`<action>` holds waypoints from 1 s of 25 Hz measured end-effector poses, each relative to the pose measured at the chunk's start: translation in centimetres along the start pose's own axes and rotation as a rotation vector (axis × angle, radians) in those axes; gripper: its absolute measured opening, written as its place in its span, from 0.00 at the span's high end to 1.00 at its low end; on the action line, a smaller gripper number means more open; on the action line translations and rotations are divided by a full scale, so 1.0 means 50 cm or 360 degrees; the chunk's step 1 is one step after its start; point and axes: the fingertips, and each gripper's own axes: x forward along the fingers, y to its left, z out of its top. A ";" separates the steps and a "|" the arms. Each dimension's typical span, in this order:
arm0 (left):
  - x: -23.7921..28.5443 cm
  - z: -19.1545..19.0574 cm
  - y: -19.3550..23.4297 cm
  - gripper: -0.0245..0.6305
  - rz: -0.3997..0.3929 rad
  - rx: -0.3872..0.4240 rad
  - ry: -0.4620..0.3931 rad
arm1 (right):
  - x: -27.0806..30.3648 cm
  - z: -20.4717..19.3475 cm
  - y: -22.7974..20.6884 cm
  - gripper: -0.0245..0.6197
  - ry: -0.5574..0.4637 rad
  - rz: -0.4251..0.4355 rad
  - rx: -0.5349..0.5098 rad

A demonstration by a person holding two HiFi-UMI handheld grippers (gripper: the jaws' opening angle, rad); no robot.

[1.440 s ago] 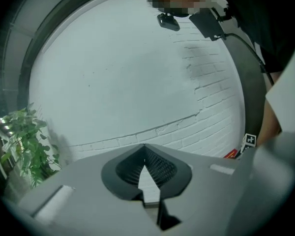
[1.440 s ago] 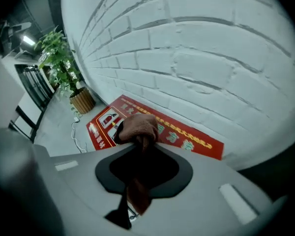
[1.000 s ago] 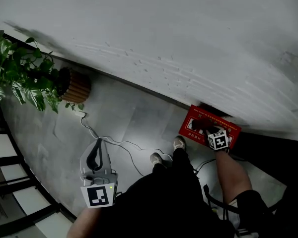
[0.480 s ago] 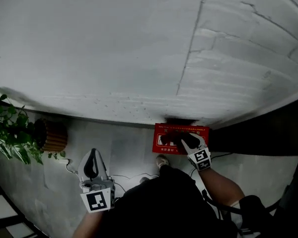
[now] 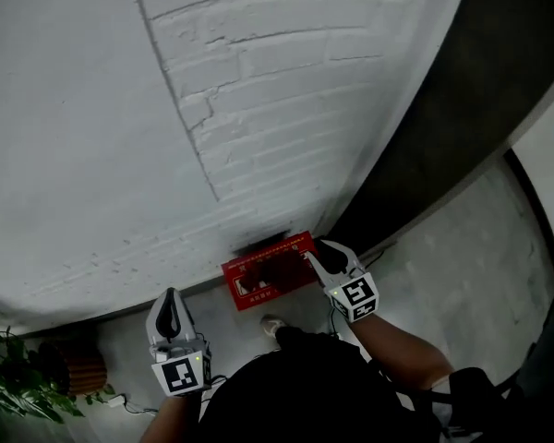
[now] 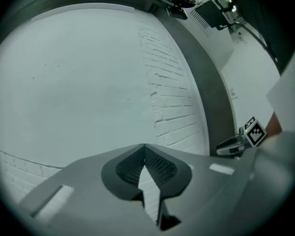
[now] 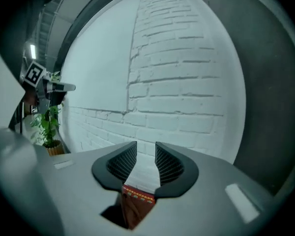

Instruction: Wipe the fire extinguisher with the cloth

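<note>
1. Right gripper (image 5: 319, 250) hung low in front of the brick wall (image 5: 258, 109). Its jaws stood moderately apart, had just been closing, and had nothing between their ribbed dark pads.
2. Left gripper (image 5: 170, 293) faced the same wall, further along it. Its jaw tips met in a point, with nothing between them.
3. The fire extinguisher box (image 5: 268, 282), red and flat-faced with rows of print, lay at the foot of the wall. In the head view it sat just below the right gripper's tips. The extinguisher itself could not be made out.
4. Only the head view took in the whole box. The right gripper view caught just a strip of its red printed edge through the gap at the jaw roots. The left gripper view gave wall and the right gripper's marker cube (image 6: 255, 132) instead.
5. The wall was painted white, with coarse bricks and sunken joints in one stretch and smooth plaster in another. A dark grey band (image 5: 425, 137) ran alongside it.
6. A leafy plant (image 5: 9, 400) in a ribbed brown pot (image 5: 81, 374) stood at the wall's foot, well apart from the box.
</note>
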 end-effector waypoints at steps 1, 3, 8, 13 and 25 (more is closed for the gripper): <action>-0.005 -0.001 -0.002 0.96 -0.0010 -0.0017 -0.0006 | -0.016 0.003 0.009 0.79 -0.0005 -0.0016 0.0013; -0.012 -0.002 -0.009 0.96 -0.0027 -0.0055 -0.0035 | -0.041 -0.013 0.034 0.85 0.0042 -0.0008 -0.0006; -0.018 -0.013 -0.049 0.96 -0.0093 -0.0060 -0.0026 | -0.083 -0.051 0.059 0.96 0.0145 0.0015 0.0010; -0.013 0.006 -0.061 0.96 -0.0097 0.0009 -0.0058 | -0.068 -0.032 0.042 0.96 0.0070 -0.0032 0.0011; 0.003 0.017 -0.095 0.96 -0.0161 0.0072 -0.0044 | -0.016 -0.003 0.014 0.96 -0.0018 -0.0024 -0.0014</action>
